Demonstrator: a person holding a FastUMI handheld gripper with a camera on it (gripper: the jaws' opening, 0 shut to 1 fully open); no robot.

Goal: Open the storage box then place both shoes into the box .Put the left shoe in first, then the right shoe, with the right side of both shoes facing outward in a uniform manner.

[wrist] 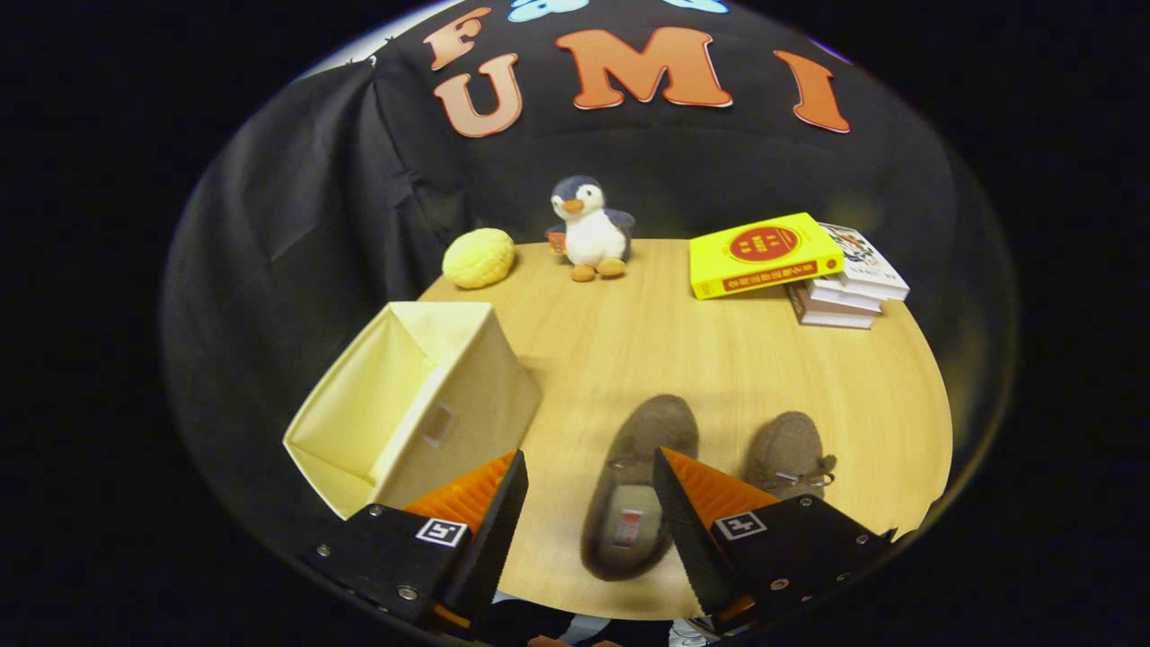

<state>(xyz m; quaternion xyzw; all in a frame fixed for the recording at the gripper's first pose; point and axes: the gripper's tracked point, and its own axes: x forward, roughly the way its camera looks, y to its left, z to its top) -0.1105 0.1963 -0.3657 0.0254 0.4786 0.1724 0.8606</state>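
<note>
Box (422, 404) open, empty | left shoe (633, 490), right shoe (786, 454) beside box, unplaced | gripper (588, 481) fingers wide, holding nothing, above left shoe

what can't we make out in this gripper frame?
- Right shoe: heel end hidden behind the right finger.
- Left shoe, between the open fingers: motion-blurred, insole label unreadable.
- Storage box: near corner covered by the left finger; floor of the box out of sight.
- Lower books under the yellow book: covers hidden.
</note>
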